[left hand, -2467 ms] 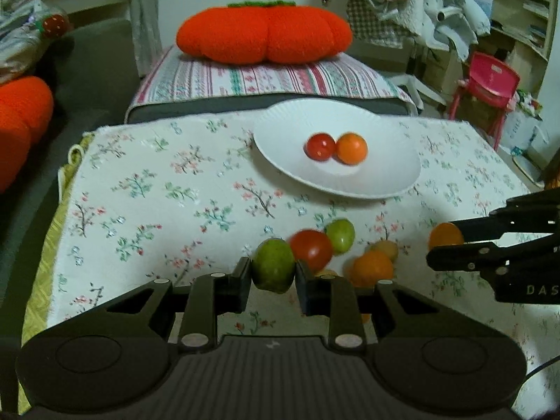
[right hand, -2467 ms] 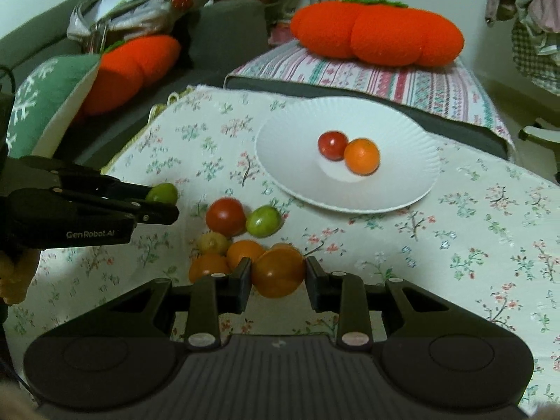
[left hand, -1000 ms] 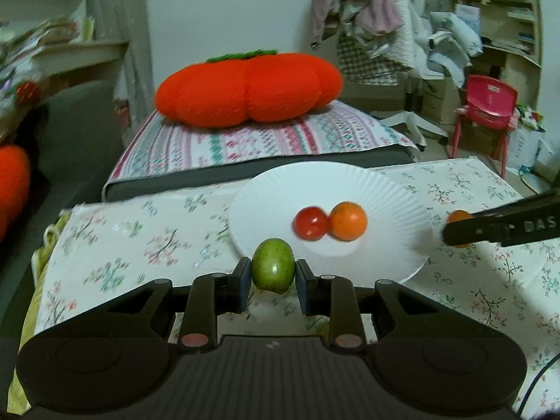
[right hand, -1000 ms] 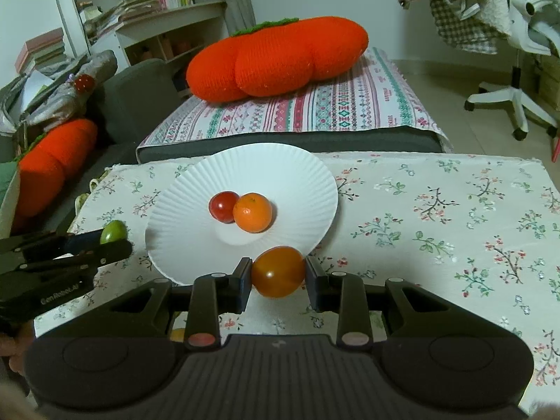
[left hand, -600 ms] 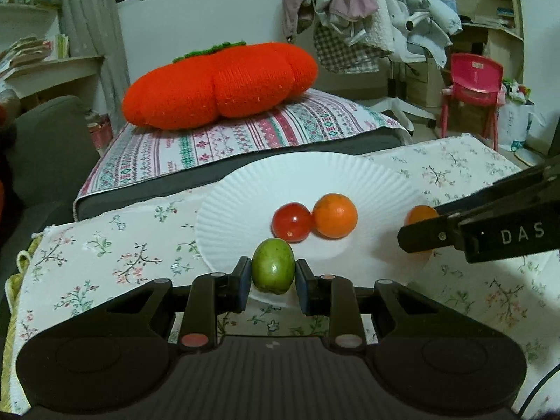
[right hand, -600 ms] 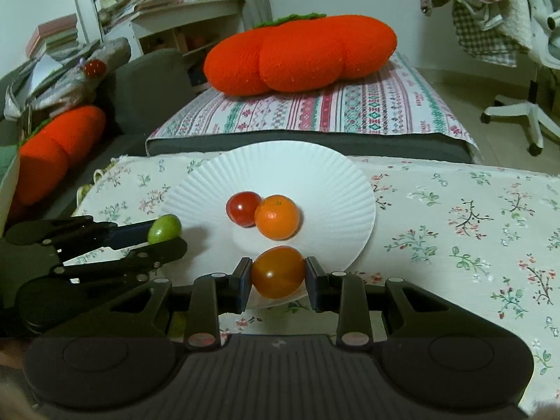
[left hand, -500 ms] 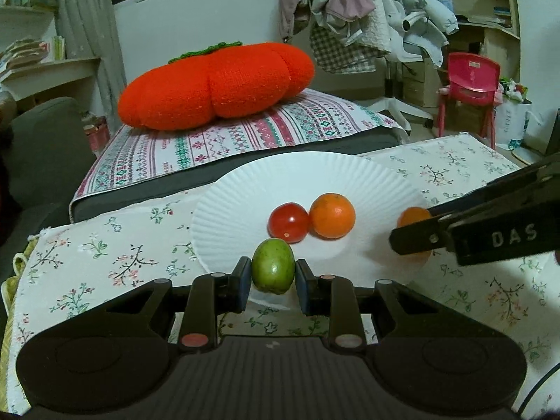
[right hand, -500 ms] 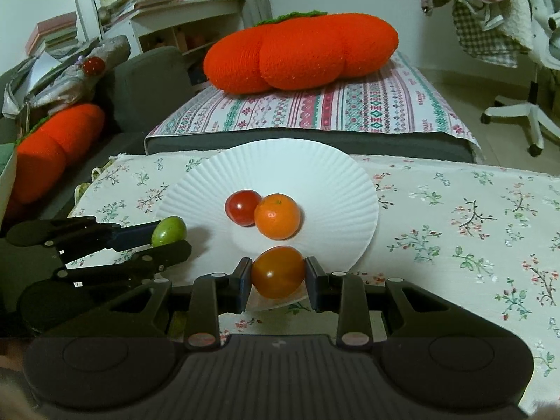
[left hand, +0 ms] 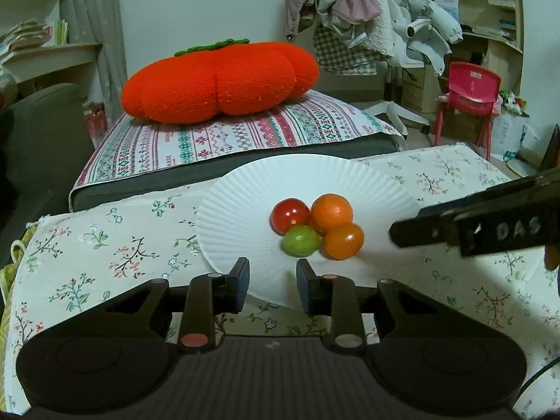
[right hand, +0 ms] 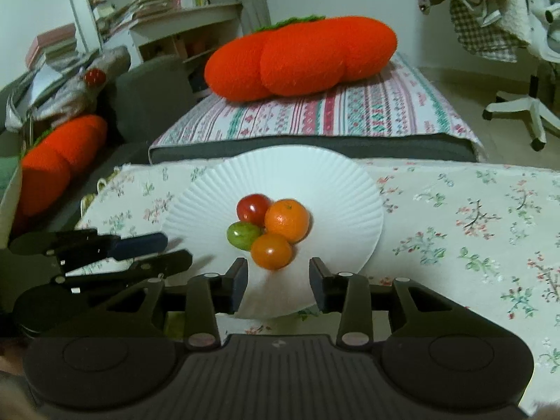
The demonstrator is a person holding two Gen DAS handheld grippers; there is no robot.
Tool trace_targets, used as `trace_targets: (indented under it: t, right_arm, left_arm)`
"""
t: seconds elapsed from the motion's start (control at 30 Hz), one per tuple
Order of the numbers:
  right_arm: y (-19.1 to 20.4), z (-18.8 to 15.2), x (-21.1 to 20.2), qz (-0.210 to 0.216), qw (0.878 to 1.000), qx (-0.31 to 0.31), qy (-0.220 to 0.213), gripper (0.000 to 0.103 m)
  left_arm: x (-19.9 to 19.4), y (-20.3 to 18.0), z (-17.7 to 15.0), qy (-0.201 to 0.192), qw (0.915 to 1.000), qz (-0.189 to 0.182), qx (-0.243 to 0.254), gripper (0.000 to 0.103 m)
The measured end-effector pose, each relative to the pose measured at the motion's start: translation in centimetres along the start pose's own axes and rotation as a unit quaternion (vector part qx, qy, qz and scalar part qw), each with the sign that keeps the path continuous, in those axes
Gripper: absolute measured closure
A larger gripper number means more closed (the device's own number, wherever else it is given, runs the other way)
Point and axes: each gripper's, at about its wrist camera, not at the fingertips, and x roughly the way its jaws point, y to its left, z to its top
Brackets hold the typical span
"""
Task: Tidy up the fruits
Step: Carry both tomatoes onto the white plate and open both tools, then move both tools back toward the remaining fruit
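Note:
A white paper plate point(left hand: 245, 203) point(right hand: 336, 182) lies on the floral tablecloth point(left hand: 105, 245). On it sit a red tomato point(left hand: 290, 215) point(right hand: 252, 208), an orange point(left hand: 331, 211) point(right hand: 287, 219), a green tomato point(left hand: 301, 240) point(right hand: 242, 235) and an orange tomato point(left hand: 343, 240) point(right hand: 271, 250), all touching. My left gripper point(left hand: 272, 285) is open and empty at the plate's near edge; it also shows in the right wrist view point(right hand: 164, 250). My right gripper point(right hand: 278, 283) is open and empty just before the orange tomato; its fingers point(left hand: 455, 224) enter the left wrist view from the right.
A big orange pumpkin cushion point(left hand: 220, 77) rests on a striped pad point(left hand: 224, 140) behind the table. A second orange cushion point(right hand: 59, 161) lies on the sofa at left. A red child's chair point(left hand: 469, 98) and an office chair base point(right hand: 525, 108) stand at right.
Both grippers have opened and let go of their fruit: the green tomato and the orange tomato now lie on the plate beside the red tomato and the orange.

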Motion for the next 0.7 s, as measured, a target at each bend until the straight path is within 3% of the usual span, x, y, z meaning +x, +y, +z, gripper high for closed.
trace_targets:
  t: [0.27, 0.47, 0.53, 0.63, 0.7]
  right_arm:
    - [-1.1, 0.8, -2.0, -0.007, 0.999, 0.029, -0.028, 0.052]
    - [-1.2, 0.8, -2.4, -0.011, 0.999, 0.036, -0.026, 0.033]
    - [-1.1, 0.7, -2.5, -0.012, 0.999, 0.034, -0.024, 0.017]
    - [-0.5, 0.4, -2.7, -0.032, 0.999, 0.014, -0.030, 0.005]
    - [-0.2, 0.3, -2.7, -0.044, 0.999, -0.002, -0.030, 0.002]
  left_arm:
    - [-1.9, 1.1, 0.7, -0.006, 0.9992, -0.005, -0.039, 0.092]
    - [-2.1, 1.7, 0.6, 0.016, 0.9979, 0.004, -0.062, 0.089]
    - [-2.2, 1.7, 0.5, 0.021, 0.9977, 0.009, -0.063, 0.087]
    - [-2.4, 1.8, 0.4, 0.028, 0.9973, 0.015, -0.066, 0.080]
    - [-2.6, 1.8, 0.3, 0.035, 0.9970, 0.019, -0.067, 0.072]
